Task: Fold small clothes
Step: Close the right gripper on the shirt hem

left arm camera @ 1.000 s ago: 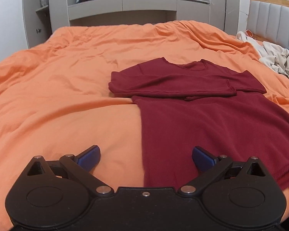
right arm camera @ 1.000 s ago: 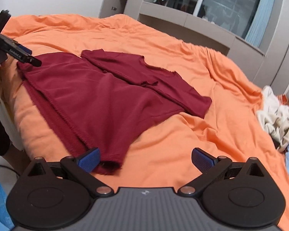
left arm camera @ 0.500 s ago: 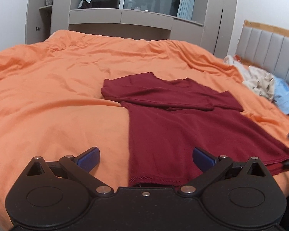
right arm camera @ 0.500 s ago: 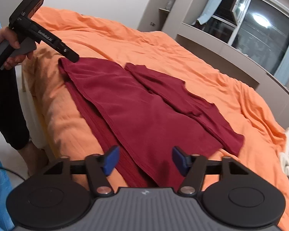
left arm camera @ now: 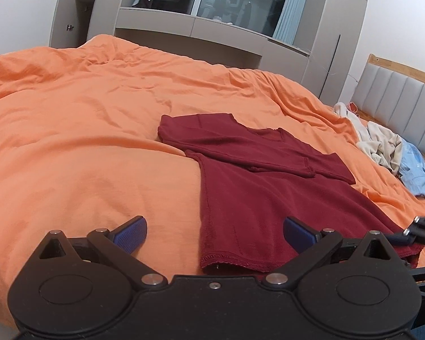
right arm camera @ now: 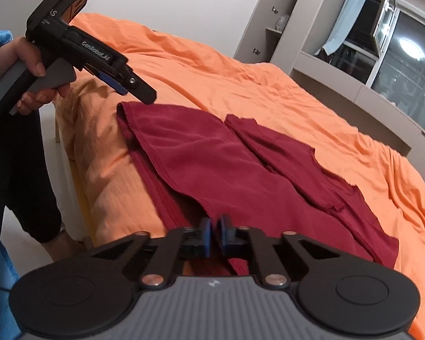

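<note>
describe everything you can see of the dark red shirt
The dark red shirt is a soft knit tee lying flat on the orange bedspread, both short sleeves folded in across the chest, neckline away from the person. The right gripper is shut on its near hem corner; the open left gripper straddles the other corner.

A bedroom in a home is shown. Most of both views is filled by a wide bed [left arm camera: 99, 130] under an orange duvet, backed by a padded headboard [left arm camera: 396, 96]. Grey built-in cabinets [left arm camera: 337, 28] frame a dark window [right arm camera: 405, 56], where what may be a curtain [left arm camera: 286, 2] is hung.
</note>
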`<state>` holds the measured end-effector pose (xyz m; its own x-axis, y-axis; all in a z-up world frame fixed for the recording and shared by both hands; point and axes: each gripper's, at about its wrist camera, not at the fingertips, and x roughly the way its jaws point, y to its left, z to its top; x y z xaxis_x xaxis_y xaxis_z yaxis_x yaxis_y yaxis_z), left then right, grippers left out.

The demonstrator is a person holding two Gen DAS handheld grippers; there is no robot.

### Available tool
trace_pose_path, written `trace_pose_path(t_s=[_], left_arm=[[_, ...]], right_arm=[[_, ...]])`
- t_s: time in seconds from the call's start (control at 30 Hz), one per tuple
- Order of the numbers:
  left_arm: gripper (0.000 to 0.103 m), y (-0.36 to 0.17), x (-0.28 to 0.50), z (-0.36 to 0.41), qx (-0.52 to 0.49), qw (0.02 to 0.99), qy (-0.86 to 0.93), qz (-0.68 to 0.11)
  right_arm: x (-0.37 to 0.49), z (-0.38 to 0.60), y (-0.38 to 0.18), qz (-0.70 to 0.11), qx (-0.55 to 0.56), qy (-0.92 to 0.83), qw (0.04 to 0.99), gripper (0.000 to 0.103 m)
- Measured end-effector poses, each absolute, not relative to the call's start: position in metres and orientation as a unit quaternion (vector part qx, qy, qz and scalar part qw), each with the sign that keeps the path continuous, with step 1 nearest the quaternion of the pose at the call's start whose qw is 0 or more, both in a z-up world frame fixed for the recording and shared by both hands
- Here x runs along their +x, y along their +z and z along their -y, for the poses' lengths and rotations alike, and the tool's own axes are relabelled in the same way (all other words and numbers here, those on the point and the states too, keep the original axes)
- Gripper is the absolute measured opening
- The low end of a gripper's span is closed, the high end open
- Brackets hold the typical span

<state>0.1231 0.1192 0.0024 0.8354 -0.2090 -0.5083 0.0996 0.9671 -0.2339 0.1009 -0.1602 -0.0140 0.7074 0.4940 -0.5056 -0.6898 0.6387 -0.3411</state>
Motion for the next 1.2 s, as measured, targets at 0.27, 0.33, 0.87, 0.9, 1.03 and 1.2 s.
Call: trace_pose_path(t_s=[0.27,0.33,0.87,0.9,1.03,1.2], left_arm=[[0.102,0.002,0.119,-0.125,-0.118,0.954,-0.072,-0.265],[0.102,0.002,0.119,-0.127,-0.124,0.954,-0.068,-0.263],[0.095,0.0,0.124,-0.119,-0.13,0.95,-0.096,-0.268],[0.092,0.0,0.125,-0.118,-0.13,0.949,-0.101,-0.269],[0.063,-0.005,0.131,-0.112,-0.138,0.942,-0.11,-0.284],[0.015,-0.008,0.136,-0.106,-0.135,0.939,-0.1,-0.3]], right_arm=[[0.081,0.144,0.001,-0.15,-0.26,0.362,0.883,0.002],[0.085,0.143,-0.007,-0.165,-0.263,0.365,0.877,0.002],[0.059,0.259,0.003,-0.223,-0.155,0.191,0.943,0.049],[0.058,0.269,0.003,-0.234,-0.143,0.176,0.945,0.049],[0.062,0.289,-0.004,-0.27,-0.115,0.154,0.944,0.047],[0.06,0.287,-0.005,-0.261,-0.13,0.159,0.943,0.005]])
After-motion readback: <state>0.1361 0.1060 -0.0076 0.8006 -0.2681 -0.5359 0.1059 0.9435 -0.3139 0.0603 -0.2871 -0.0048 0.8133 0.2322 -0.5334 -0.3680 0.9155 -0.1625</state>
